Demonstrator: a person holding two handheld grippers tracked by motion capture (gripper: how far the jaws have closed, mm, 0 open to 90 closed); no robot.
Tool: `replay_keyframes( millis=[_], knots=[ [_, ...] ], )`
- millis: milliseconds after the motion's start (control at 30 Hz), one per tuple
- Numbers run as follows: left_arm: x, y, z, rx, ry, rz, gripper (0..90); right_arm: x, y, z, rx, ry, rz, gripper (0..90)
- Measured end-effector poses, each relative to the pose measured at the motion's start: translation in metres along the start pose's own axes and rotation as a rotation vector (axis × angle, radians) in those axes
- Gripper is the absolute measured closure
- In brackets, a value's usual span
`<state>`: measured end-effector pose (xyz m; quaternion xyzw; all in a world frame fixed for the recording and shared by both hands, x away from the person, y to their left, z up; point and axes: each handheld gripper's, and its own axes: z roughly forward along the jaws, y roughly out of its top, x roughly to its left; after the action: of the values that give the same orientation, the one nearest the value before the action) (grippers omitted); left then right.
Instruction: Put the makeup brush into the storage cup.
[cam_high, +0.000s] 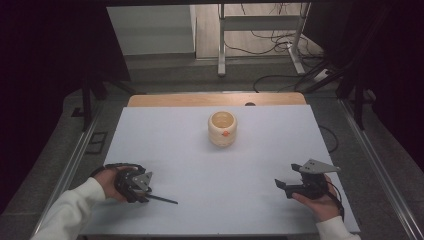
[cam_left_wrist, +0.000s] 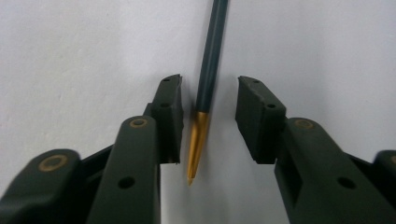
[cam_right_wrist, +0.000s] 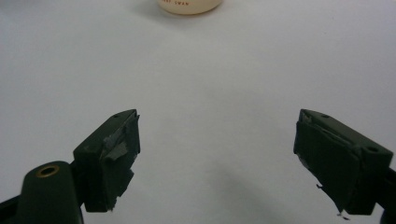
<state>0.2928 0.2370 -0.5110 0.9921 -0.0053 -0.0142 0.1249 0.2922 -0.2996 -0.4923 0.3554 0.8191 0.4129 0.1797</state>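
A thin pen (cam_high: 162, 199) with a dark teal shaft and a gold pointed tip lies flat on the white table top (cam_high: 210, 170) near the front left. My left gripper (cam_high: 144, 197) is down over its near end. In the left gripper view the pen (cam_left_wrist: 215, 28) runs between the two jaws of that gripper (cam_left_wrist: 208, 81), close to the left pad, with a gap on each side, so the gripper is open. At the front right, my right gripper (cam_high: 286, 176) (cam_right_wrist: 218, 114) stands wide open with bare table between its jaws.
A cream round pot (cam_high: 222, 129) (cam_right_wrist: 189, 5) with an orange mark on its side stands upright at the middle back of the table. Behind it runs a wooden table edge (cam_high: 215, 99). Metal rails run along both sides of the table.
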Motion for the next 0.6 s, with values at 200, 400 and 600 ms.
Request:
replay_keyframes(
  millis=[200,400,600],
  knots=[
    [0.0021,0.0024,-0.0004,0.009,-0.011,0.016,73.7,0.0001,0.0001,-0.0003,0.0,-0.001,-0.001,15.5],
    [-0.0009,0.0064,-0.0001,0.031,-0.003,0.048,83.6,0.0003,0.0003,-0.0012,-0.002,-0.002,-0.002,15.6],
    [-0.0027,0.0067,-0.0003,0.032,0.008,0.035,83.7,0.0004,0.0006,-0.0016,-0.006,-0.003,-0.003,15.6]
  ],
)
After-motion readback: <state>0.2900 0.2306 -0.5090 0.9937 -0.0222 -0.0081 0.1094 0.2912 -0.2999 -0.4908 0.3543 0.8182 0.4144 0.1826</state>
